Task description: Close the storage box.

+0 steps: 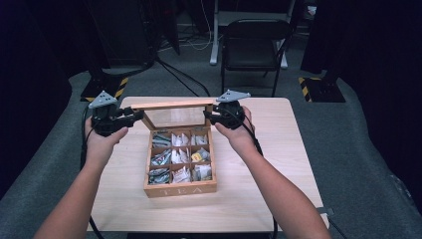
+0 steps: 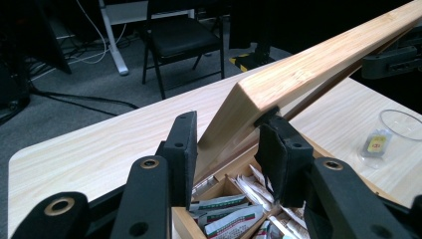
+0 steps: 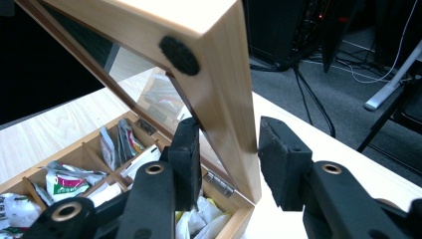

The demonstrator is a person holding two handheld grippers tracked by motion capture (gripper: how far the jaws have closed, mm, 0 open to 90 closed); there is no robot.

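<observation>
While the lid (image 1: 171, 105) stands raised, left gripper (image 1: 134, 117) clamps its nine o'clock edge; right gripper (image 1: 208, 117) straddles three o'clock loosely.

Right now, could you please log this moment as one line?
tea box: open | lid: raised | left gripper: shut on lid | right gripper: straddles lid edge, gap at one pad

Black tongs (image 1: 138, 116), grey triangular plates (image 1: 103, 99)

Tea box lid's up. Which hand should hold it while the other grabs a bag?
Probably left: the left gripper jaws pinch the lid edge; the right gripper jaws straddle it with a gap, so it can leave.
</observation>
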